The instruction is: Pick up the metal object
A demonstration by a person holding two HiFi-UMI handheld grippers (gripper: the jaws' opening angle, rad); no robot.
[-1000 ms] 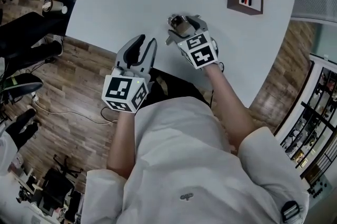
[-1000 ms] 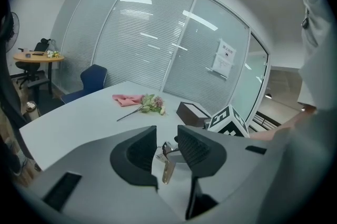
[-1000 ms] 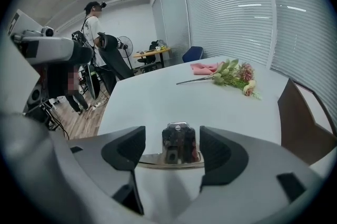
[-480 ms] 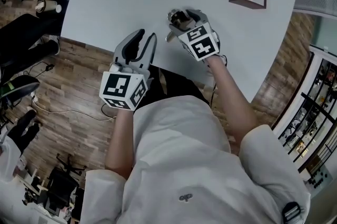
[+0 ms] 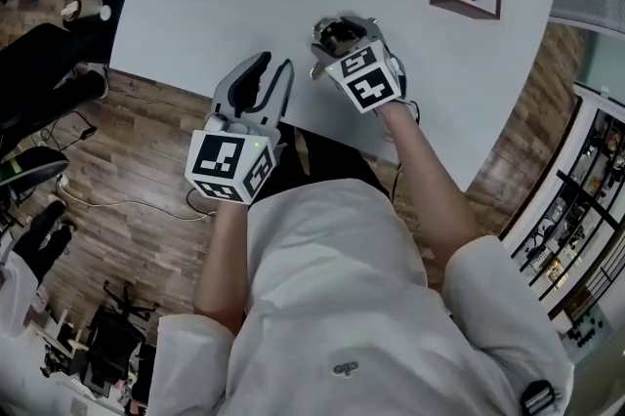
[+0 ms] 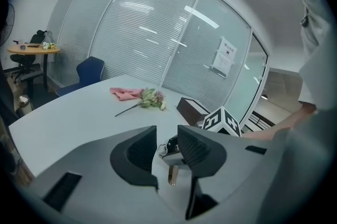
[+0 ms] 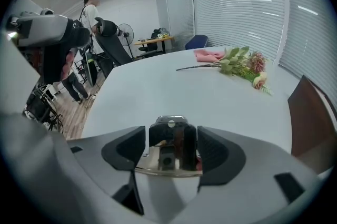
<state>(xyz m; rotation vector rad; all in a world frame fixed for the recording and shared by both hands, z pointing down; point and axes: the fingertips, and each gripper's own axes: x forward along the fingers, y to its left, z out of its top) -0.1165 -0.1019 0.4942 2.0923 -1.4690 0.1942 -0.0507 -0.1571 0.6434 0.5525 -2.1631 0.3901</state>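
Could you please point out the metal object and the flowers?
metal object (image 7: 169, 150): right gripper view, shiny front face.
flowers (image 7: 237, 65): right gripper view, green leafy middle.

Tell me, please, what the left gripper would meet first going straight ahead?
Probably the metal object held by the right gripper, seen between the left gripper's open jaws; depth is unclear.

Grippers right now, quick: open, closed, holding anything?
Left gripper: open, nothing between its jaws.
Right gripper: closed on the metal object.
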